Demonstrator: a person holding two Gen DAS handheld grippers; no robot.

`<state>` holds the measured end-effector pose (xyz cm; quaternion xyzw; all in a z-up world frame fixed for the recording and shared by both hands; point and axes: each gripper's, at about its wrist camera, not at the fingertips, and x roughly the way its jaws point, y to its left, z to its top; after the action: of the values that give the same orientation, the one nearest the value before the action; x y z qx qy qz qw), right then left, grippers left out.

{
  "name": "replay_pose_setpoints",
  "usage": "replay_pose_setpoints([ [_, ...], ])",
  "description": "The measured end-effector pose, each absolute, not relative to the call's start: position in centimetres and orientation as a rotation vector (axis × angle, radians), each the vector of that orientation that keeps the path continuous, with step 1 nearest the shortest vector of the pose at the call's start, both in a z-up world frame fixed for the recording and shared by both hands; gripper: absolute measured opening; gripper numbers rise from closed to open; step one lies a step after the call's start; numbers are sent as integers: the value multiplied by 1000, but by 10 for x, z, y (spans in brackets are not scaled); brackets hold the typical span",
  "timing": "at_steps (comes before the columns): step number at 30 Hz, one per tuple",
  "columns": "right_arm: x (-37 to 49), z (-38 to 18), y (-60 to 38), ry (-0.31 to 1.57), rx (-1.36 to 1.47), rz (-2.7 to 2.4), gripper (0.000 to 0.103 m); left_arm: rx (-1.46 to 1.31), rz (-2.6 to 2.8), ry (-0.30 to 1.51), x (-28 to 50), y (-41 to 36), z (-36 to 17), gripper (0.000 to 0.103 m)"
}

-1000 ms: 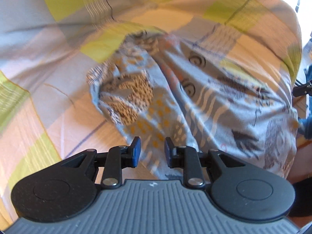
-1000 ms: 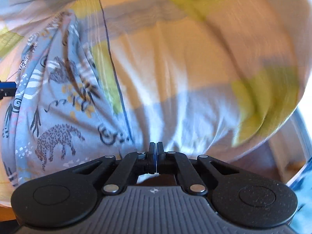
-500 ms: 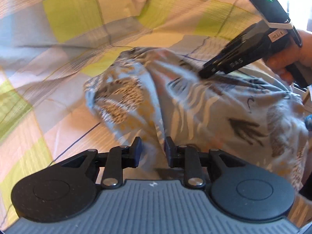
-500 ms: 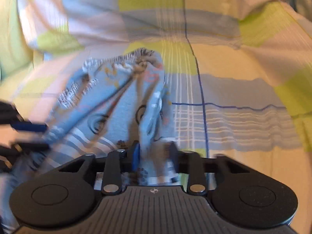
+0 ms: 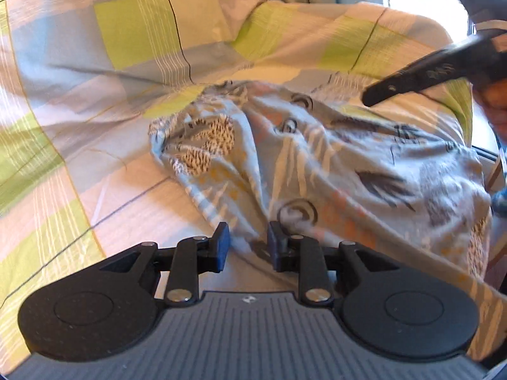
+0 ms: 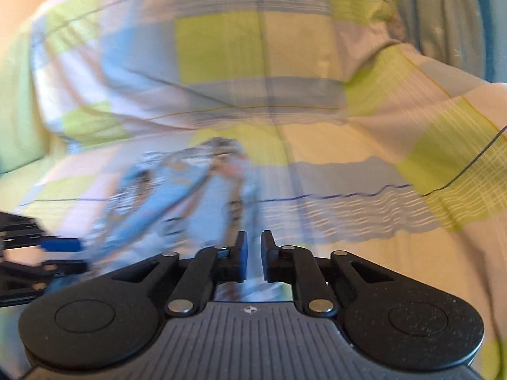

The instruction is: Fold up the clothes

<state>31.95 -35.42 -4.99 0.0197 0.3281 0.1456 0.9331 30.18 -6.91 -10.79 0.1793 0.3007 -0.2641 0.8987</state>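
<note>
Garment (image 5: 317, 164), printed blue-grey, lies crumpled on checked bedspread (image 5: 136, 25). Left gripper (image 5: 245, 247) at its near edge, jaws narrowly apart, no pinch visible. Right gripper (image 6: 252, 253) above garment's far side, jaws narrow and closing, blur hides any hold. Likely light, limp, wrinkle-prone; best taken at hem corners.

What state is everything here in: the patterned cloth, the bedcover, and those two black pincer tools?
Patterned garment: crumpled, unfolded, lying on the bedcover.
Checked bedcover: spread out, wrinkled.
Left gripper: jaws apart, over the garment's near edge, not pinching it.
Right gripper: jaws closing with a narrow gap between them; blur hides whether cloth is between them.
</note>
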Motion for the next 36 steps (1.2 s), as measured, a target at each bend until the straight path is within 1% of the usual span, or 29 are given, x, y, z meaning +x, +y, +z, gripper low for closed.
replay_pose_setpoints([
  [4, 275, -50, -312, 792, -58, 392, 18, 431, -499, 668, 281, -60, -93, 23],
  [6, 258, -57, -308, 804, -165, 343, 21, 441, -483, 661, 267, -52, -82, 23],
  [7, 253, -59, -311, 831, -179, 282, 21, 433, -497, 657, 257, -48, -75, 23],
  [8, 247, -61, -315, 858, -193, 220, 23, 430, -519, 654, 247, -45, -68, 24],
  [10, 225, -50, -324, 844, -107, 202, 25, 451, -562, 658, 227, -46, -62, 34],
  [12, 200, -38, -322, 814, -50, 236, 26, 501, -590, 673, 211, -54, -64, 34],
  [13, 188, -34, -314, 799, -51, 269, 33, 528, -594, 676, 205, -58, -67, 34],
  [14, 176, -34, -303, 790, -62, 307, 42, 540, -591, 679, 201, -61, -69, 34],
  [16, 152, -35, -282, 774, -93, 386, 52, 505, -573, 684, 197, -62, -73, 34],
  [17, 140, -37, -273, 757, -119, 420, 52, 488, -564, 687, 196, -62, -75, 35],
  [19, 118, -44, -249, 710, -230, 459, 52, 454, -547, 693, 193, -62, -79, 37],
  [22, 87, -58, -217, 613, -514, 514, 52, 415, -523, 719, 194, -57, -86, 37],
  [25, 69, -81, -197, 513, -770, 489, 52, 377, -509, 750, 195, -52, -91, 37],
  [27, 64, -98, -189, 471, -888, 493, 51, 361, -510, 761, 194, -50, -93, 38],
  [28, 62, -106, -185, 450, -934, 504, 49, 362, -509, 764, 193, -49, -94, 38],
  [30, 61, -121, -180, 416, -1006, 509, 32, 367, -509, 764, 192, -49, -95, 39],
  [31, 64, -124, -181, 408, -1005, 488, 1, 364, -513, 761, 191, -48, -95, 40],
  [33, 71, -111, -191, 396, -876, 436, 0, 346, -527, 750, 190, -50, -95, 45],
  [36, 84, -85, -218, 379, -629, 356, 0, 311, -552, 730, 189, -54, -96, 47],
])
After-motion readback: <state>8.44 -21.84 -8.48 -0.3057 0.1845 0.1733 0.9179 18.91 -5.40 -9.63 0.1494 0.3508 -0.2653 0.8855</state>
